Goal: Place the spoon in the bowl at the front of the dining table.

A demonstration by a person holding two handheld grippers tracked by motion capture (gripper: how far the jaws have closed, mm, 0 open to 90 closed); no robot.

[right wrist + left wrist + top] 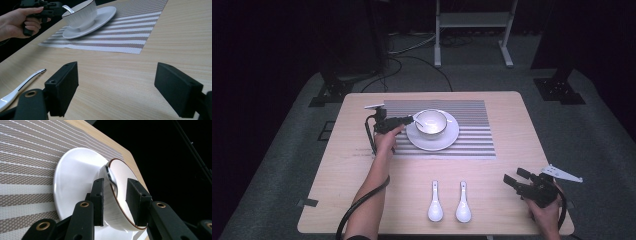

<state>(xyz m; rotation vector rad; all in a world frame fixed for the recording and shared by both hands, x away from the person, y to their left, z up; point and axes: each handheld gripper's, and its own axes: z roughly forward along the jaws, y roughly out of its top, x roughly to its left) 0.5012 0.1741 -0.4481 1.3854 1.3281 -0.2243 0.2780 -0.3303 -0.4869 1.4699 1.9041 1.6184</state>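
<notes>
The left hand-held gripper (pixel 408 120) is at the rim of the white bowl (pixel 431 123), and its two black jaws stand a little apart, one outside the bowl wall and one inside. A spoon (pixel 111 180) lies in the bowl right in front of those jaws, leaning on the rim. The pads do not seem to press on the spoon or the rim, so the gripper looks spread just enough to have let go; it likely put the spoon there so it can rest in the bowl. The bowl sits on a white plate (pixel 451 138), just past the left jaws, and the plate sits on a striped mat (pixel 477 125) that keeps the dishes off the bare wooden surface (pixel 507 165). The plate is there to hold the bowl steady and catch drips. The right hand-held gripper (pixel 518 179) rests low near the front edge of the surface, well apart from the bowl, with its jaws spread wide and nothing between them. Two more white spoons (pixel 435 202) lie side by side to the left of that gripper, with their handles pointing away from the person. That makes them easy to pick up next.
</notes>
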